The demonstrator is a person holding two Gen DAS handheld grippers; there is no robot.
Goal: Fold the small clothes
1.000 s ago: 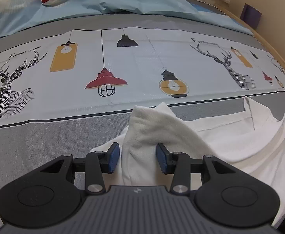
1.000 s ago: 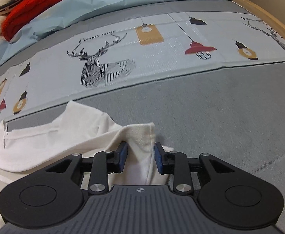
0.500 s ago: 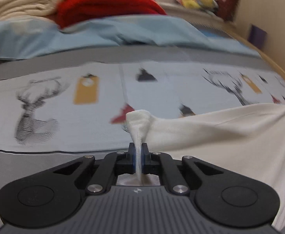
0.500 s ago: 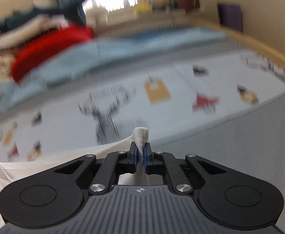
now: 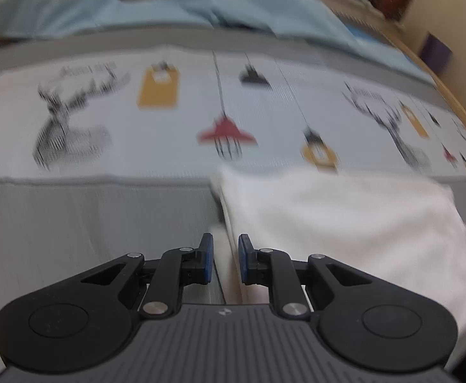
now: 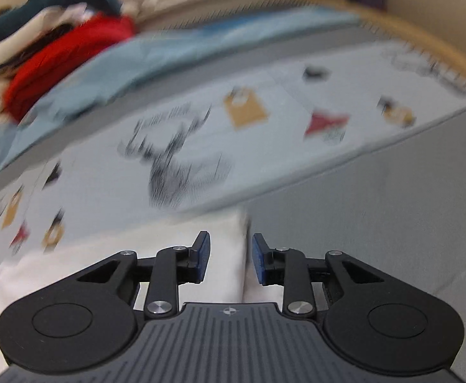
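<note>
A small white garment (image 5: 338, 217) lies folded flat on the grey part of the bed cover, its left edge running toward my left gripper (image 5: 225, 257). That gripper's jaws are opening, and the garment's left edge lies loose in the gap, not pinched. In the right wrist view the same white garment (image 6: 111, 258) spreads to the left, its right edge passing between the blue pads of my right gripper (image 6: 228, 257). Those jaws are opening too, and the cloth is not pressed. Both views are blurred.
Beyond the garment runs a pale printed band (image 5: 175, 118) with deer, lamps and lanterns. A light blue quilt (image 5: 175, 9) and a red bundle (image 6: 63, 60) lie at the far side. The curved wooden bed rim (image 6: 431, 44) bounds the right.
Both grippers shut on bunched corners of the white garment, lifted and carried them over, then opened. The garment now lies flat and folded with its edges loose between the pads.
</note>
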